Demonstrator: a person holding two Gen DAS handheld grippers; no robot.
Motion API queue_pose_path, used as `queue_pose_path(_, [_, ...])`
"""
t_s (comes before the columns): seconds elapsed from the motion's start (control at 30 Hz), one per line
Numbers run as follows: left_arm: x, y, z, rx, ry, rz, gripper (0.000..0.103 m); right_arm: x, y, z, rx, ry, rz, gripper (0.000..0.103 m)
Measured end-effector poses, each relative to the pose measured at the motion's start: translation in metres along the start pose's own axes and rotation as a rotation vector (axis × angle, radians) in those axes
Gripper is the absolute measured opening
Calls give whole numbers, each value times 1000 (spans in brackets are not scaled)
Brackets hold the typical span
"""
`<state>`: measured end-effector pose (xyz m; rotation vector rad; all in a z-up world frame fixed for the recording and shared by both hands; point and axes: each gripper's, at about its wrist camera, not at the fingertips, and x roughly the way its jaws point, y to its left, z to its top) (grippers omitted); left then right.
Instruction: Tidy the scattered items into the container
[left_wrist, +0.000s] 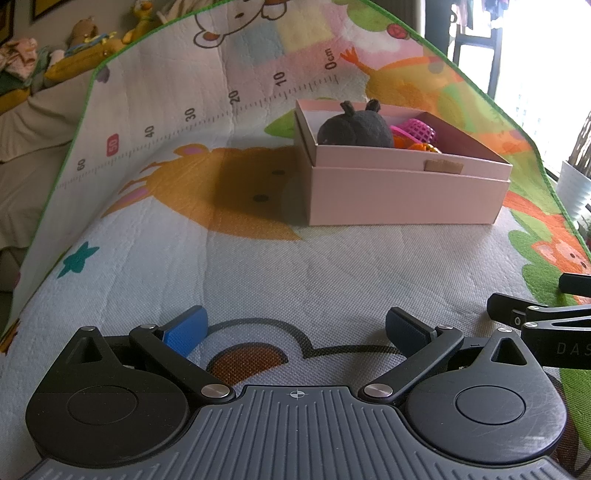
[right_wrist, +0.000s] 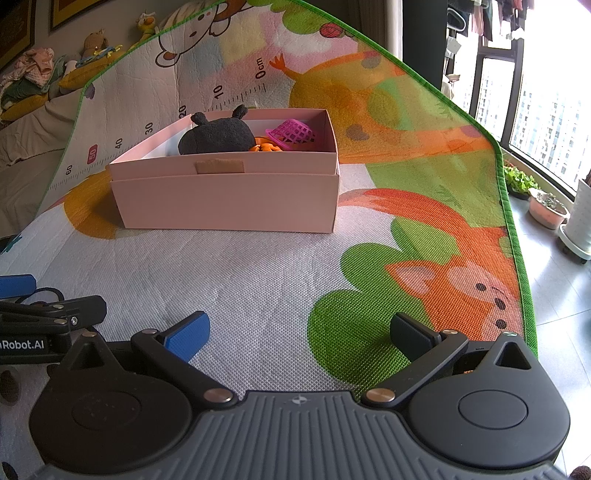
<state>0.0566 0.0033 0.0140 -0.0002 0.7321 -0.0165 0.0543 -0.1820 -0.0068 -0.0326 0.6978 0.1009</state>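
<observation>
A pink cardboard box (left_wrist: 406, 199) (right_wrist: 229, 203) stands on the printed play mat. Inside it lie a dark grey plush toy (left_wrist: 356, 127) (right_wrist: 218, 136), a magenta mesh basket (left_wrist: 419, 129) (right_wrist: 293, 133) and an orange item (left_wrist: 423, 146) (right_wrist: 264, 147), all partly hidden by the box wall. My left gripper (left_wrist: 295, 330) hovers low over the mat, short of the box, open with nothing between its blue pads. My right gripper (right_wrist: 299, 332) is likewise open and empty, nearer the mat's right side. Each gripper shows at the edge of the other's view.
The play mat (left_wrist: 258, 266) (right_wrist: 258, 273) has a green border and curves up at the back. Plush toys and clothes (left_wrist: 81, 37) lie beyond it at the far left. Flower pots (right_wrist: 546, 210) stand on the tiled floor by the window at the right.
</observation>
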Motion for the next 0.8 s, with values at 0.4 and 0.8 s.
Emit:
queue_pose_path(0.4, [0, 0, 1, -1, 4, 0, 103, 0, 0, 0, 0, 0, 0, 103])
queue_pose_path(0.8, [-1, 0, 2, 14, 16, -5, 103, 0, 0, 0, 0, 0, 0, 103])
